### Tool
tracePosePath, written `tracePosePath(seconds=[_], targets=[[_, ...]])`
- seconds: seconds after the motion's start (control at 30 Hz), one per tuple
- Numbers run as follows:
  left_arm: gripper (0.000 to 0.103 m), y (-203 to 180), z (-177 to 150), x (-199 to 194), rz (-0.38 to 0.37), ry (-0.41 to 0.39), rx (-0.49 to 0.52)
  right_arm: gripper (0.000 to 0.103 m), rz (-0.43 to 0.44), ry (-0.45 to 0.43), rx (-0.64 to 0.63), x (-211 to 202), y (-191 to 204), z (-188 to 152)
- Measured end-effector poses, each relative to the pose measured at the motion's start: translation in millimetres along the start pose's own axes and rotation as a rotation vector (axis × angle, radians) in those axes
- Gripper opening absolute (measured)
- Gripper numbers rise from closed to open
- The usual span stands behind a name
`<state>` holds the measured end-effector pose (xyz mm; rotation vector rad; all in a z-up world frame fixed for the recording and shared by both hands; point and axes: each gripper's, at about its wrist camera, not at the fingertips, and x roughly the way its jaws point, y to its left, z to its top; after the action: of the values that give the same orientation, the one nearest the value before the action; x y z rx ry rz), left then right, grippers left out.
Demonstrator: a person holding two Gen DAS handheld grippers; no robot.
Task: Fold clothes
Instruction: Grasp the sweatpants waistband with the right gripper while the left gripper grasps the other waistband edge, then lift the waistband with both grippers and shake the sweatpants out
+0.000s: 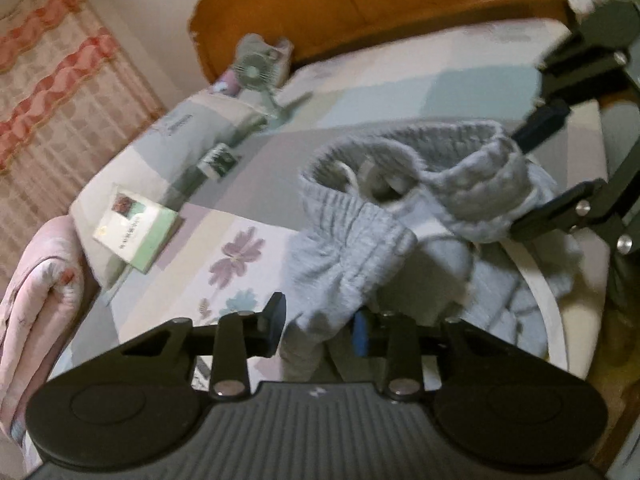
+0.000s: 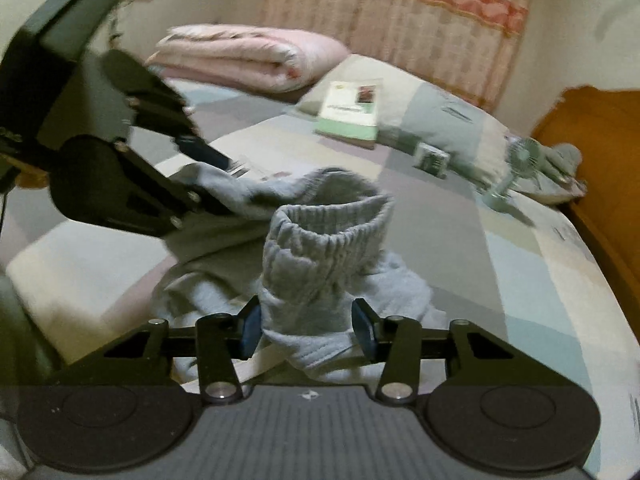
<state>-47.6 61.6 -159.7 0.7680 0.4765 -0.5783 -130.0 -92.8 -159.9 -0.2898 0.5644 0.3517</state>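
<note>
Grey sweatpants (image 1: 360, 232) with an elastic waistband hang bunched above a patchwork bed sheet (image 1: 248, 168). My left gripper (image 1: 318, 326) is shut on one part of the waistband, the cloth pinched between its blue pads. My right gripper (image 2: 308, 330) is shut on another part of the waistband (image 2: 328, 224), which stands up in front of it. The right gripper shows in the left wrist view (image 1: 524, 176), holding the band at the upper right. The left gripper shows in the right wrist view (image 2: 216, 184) at the left. The pants' legs hang down out of sight.
A folded pink quilt (image 2: 240, 56) lies at the bed's far side by a curtain (image 2: 400, 8). A green booklet (image 2: 352, 112) rests on a pillow (image 2: 436, 120). A small box (image 2: 432, 158), a desk fan (image 2: 520, 160) and an orange headboard (image 2: 600, 140) lie near it.
</note>
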Motion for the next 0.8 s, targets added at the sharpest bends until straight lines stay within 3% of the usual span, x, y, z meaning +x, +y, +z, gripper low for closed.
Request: tracePosePath(seconds=[0.1, 0.17, 0.23, 0.33, 0.6, 0.8], targets=[[0.033, 5.0, 5.3, 4.0, 0.014, 0.013, -0.022, 0.056, 0.003, 0.016, 0.035, 6.9, -4.0, -0.2], [0.024, 6.1, 9.1, 8.4, 0.024, 0.025, -0.028, 0.053, 0.011, 0.019, 0.043, 10.2, -4.4, -1.0], [0.021, 8.5, 13.1, 11.2, 0.026, 0.032, -0.037, 0.036, 0.023, 0.017, 0.045, 8.1, -6.5, -1.8], [0.018, 12.6, 21.3, 14.3, 0.042, 0.034, -0.026, 0.018, 0.000, 0.004, 0.045, -0.4, -18.0, -2.1], [0.017, 28.6, 62.2, 33.4, 0.084, 0.024, -0.016, 0.014, -0.088, -0.015, 0.108, -19.6, -74.4, -9.9], [0.017, 32.7, 106.9, 59.9, 0.086, 0.012, 0.003, 0.013, -0.105, -0.010, 0.195, -25.4, -121.7, -21.3]])
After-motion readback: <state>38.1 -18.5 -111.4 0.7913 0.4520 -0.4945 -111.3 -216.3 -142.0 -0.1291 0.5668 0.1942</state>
